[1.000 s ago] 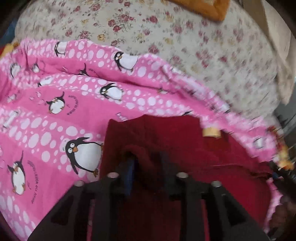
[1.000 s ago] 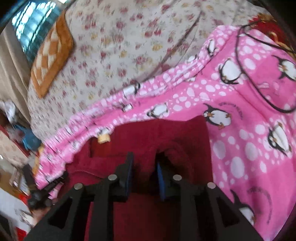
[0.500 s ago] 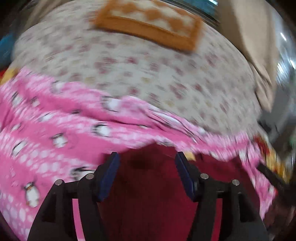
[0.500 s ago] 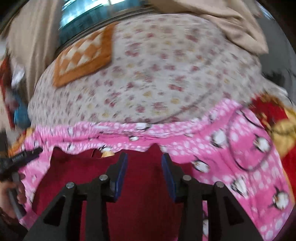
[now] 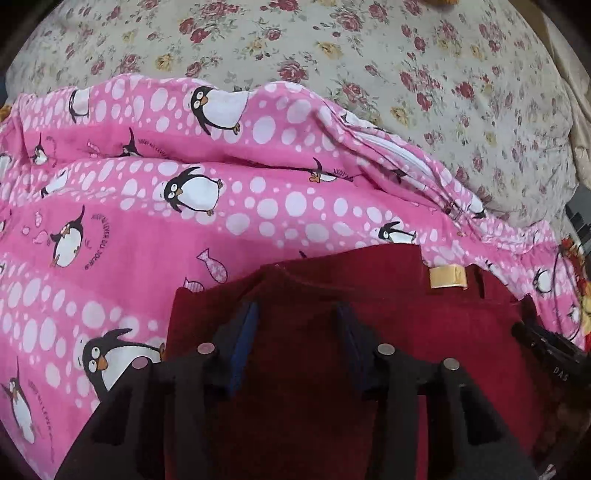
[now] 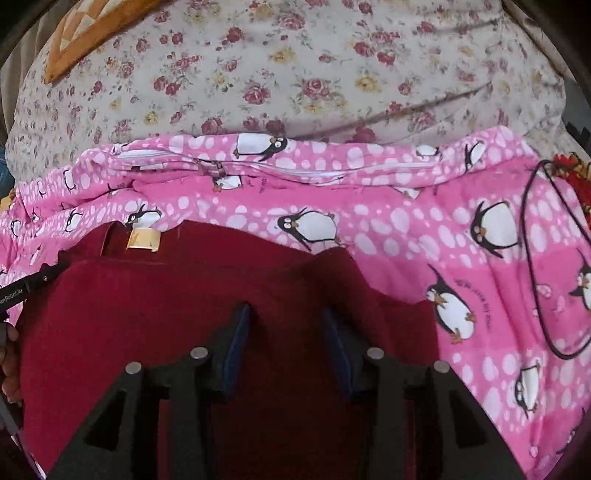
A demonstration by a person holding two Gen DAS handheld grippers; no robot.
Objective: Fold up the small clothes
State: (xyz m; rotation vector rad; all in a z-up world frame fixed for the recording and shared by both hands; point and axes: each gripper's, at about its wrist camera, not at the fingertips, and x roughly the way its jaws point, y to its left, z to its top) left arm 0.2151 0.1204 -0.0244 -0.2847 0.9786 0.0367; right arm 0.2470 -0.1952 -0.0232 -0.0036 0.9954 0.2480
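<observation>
A dark red garment [image 5: 424,317] with a tan label [image 5: 447,277] lies folded on a pink penguin-print blanket [image 5: 147,229]. It also shows in the right wrist view [image 6: 166,302], with the label [image 6: 143,239] at its far left edge. My left gripper [image 5: 297,314] is open and empty, with its jaws apart over the garment's left part. My right gripper [image 6: 286,314] is open and empty over the garment's right part. The left gripper's tip [image 6: 33,284] shows at the left edge of the right wrist view.
The pink blanket [image 6: 406,229] lies on a floral bedspread [image 5: 332,55]. A thin black cord [image 6: 532,266] loops on the blanket to the right. An orange checked cushion [image 6: 85,29] sits at the far left. A red and yellow cloth [image 6: 576,177] is at the right edge.
Both grippers were shut on the red garment one second ago. They have opened and let it go, and it now lies flat on the blanket.
</observation>
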